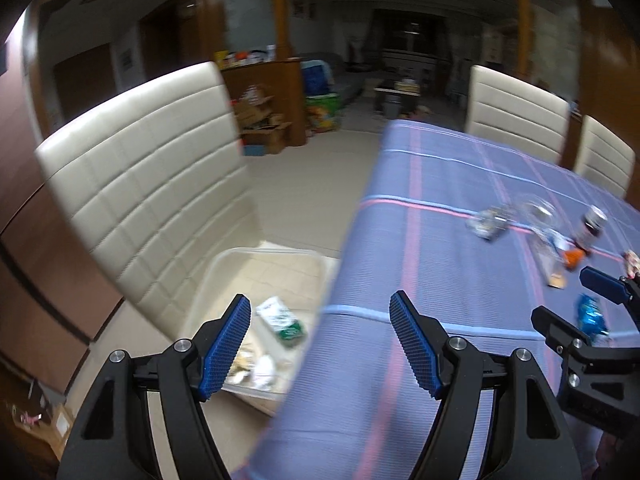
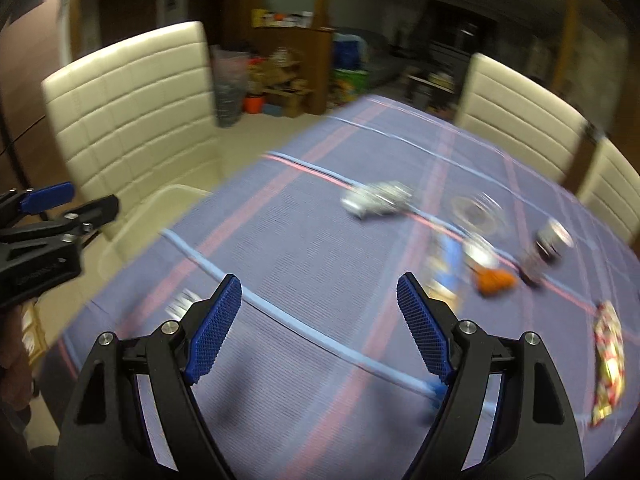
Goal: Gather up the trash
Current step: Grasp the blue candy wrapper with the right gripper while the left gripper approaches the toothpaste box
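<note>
My left gripper (image 1: pixel 320 340) is open and empty, over the near left edge of the table (image 1: pixel 460 184). Below it a clear plastic bin (image 1: pixel 224 264) holds a green-and-white packet (image 1: pixel 280 320) and pale scraps. My right gripper (image 2: pixel 320 320) is open above the cloth with nothing between its pads. Blurred trash lies ahead of it: a silver wrapper (image 2: pixel 376 198), a clear cup (image 2: pixel 476 212), a dark can (image 2: pixel 548 244), an orange piece (image 2: pixel 494 280) and a red-yellow wrapper (image 2: pixel 608 360). A crumpled blue wrapper (image 1: pixel 590 314) lies on the table by the right gripper (image 1: pixel 580 306).
Cream padded chairs stand around the table: one by the bin (image 1: pixel 152 184), two on the far side (image 1: pixel 516 112). The table carries a purple striped cloth (image 2: pixel 280 240). Boxes and clutter (image 1: pixel 260 120) sit on the floor by a wooden cabinet beyond.
</note>
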A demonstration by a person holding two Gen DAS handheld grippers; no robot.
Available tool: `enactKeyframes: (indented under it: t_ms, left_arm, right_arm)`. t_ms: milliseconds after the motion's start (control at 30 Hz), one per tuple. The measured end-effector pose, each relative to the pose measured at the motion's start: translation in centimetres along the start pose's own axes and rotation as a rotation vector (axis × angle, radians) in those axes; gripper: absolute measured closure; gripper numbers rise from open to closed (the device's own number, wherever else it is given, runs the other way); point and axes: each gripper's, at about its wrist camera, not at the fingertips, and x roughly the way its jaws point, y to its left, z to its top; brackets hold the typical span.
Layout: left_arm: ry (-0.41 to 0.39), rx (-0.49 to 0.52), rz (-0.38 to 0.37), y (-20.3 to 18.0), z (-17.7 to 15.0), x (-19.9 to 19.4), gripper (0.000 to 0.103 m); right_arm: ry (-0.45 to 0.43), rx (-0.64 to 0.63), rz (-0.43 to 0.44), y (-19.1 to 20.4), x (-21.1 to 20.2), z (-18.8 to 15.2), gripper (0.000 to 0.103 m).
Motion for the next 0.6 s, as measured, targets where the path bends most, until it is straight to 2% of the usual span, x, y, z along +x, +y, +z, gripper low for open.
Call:
enactKeyframes:
  t_ms: [100,233,433,533,567,600]
  left_arm:
    - [0.013,0.040,-0.054,-3.4,-0.1,-0.2,0.033]
    - [0.037,0.091,-0.122,-7.5,-0.3,-0.2,0.032]
    - [0.071,0.116,-0.158,-11.0,-0.3,0.4,0.032]
    - [0.086,0.132,-0.159,-12.4,-0.2,1.0,0.032]
    - [0.090,0.135,-0.163,-12.8,-0.1,1.2,0.032]
    - [0.093,0.140,-0.170,-13.3,0.0,1.3,0.032]
  right_arm:
    - [0.030,0.077,-0.054,-3.9,-0.3,-2.1,0.024]
    - [0.067,0.128,-0.082,-6.8,0.2,-3.8,0.024]
    - [0.126,0.191,-0.041,-9.8,2.1,-5.1,0.041]
    - [0.125,0.200,-0.033,-10.7,2.7,-5.4,0.056]
    - [0.123,0.192,-0.042,-11.0,2.7,-5.4,0.067]
    - [0.120,0.187,-0.047,-11.3,2.7,-5.5,0.070]
